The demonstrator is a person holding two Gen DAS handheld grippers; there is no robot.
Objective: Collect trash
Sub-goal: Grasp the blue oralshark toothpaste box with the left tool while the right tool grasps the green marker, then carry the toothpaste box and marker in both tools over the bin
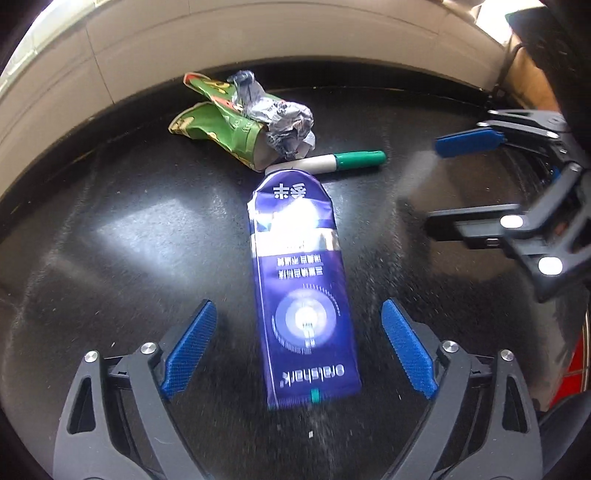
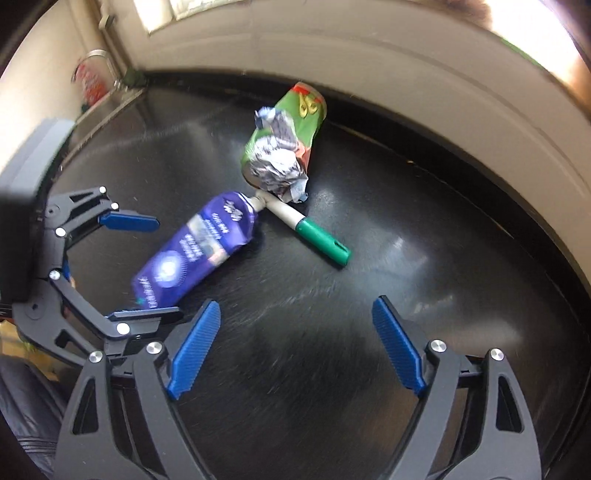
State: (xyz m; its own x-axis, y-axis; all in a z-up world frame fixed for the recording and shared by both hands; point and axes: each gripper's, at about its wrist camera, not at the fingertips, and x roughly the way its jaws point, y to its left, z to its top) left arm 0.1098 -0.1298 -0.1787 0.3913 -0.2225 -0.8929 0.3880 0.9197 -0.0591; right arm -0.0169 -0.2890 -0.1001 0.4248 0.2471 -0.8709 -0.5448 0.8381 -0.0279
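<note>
a counter [image 1: 110, 221] holds four things close together, with a wall [image 1: 258, 33] running along its far edge. in the left wrist view, a flattened tube [image 1: 301, 288] lies lengthwise in the middle, its near end between the spread fingers of the left claw [image 1: 295, 325], not touching either. at the tube's far end a marker pen [image 1: 332, 161] lies crosswise, extending to the right. behind the pen sits a crumpled snack bag [image 1: 218, 129], with a ball of crumpled foil [image 1: 284, 123] resting on its right part. the right claw [image 1: 443, 184] hovers at the right, well apart from the tube, fingers spread with nothing between them.
</note>
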